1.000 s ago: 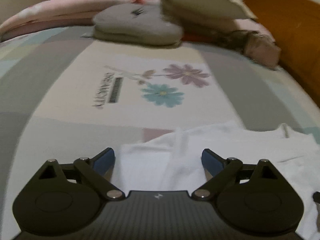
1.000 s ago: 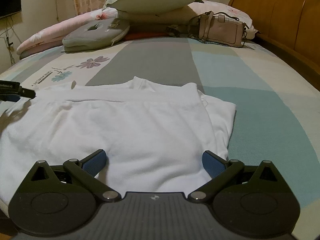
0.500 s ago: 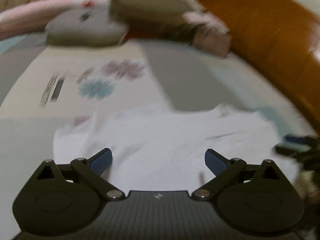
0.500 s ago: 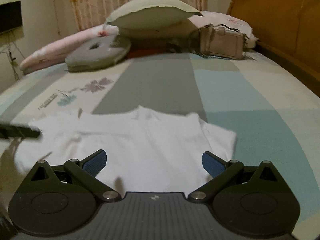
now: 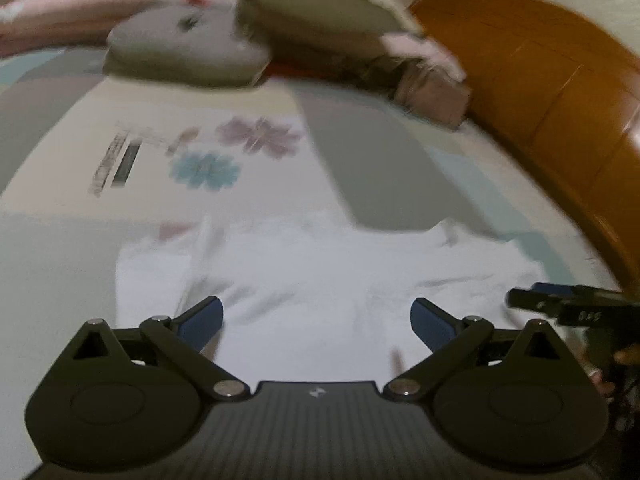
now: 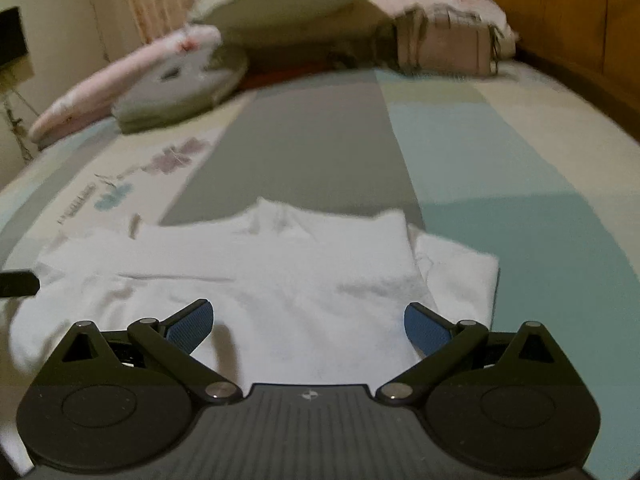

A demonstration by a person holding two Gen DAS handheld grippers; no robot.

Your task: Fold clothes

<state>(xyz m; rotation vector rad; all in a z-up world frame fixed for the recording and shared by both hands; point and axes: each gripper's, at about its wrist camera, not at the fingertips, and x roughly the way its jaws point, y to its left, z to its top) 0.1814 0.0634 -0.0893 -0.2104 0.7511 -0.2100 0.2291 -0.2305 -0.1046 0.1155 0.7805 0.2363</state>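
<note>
A white garment (image 6: 280,280) lies flat and partly folded on the bed, with one layer sticking out at its right edge (image 6: 460,276). My right gripper (image 6: 308,320) hovers open over the garment's near edge, nothing between its blue pads. In the left wrist view the same white garment (image 5: 320,280) spreads out in front of my left gripper (image 5: 316,320), which is open and holds nothing. The right gripper (image 5: 568,308) shows at the far right of that view, and the left gripper's tip (image 6: 16,282) shows at the left edge of the right wrist view.
The patchwork bedspread (image 6: 500,160) reaches back to a green pillow (image 6: 288,4), a grey cushion (image 6: 180,88), a pink rolled quilt (image 6: 120,76) and a beige handbag (image 6: 444,44). A wooden headboard (image 5: 540,92) runs along the right side.
Both grippers drew back from the garment and lifted, so more of it shows. The left view swung right, then partly back. Both stayed open.
</note>
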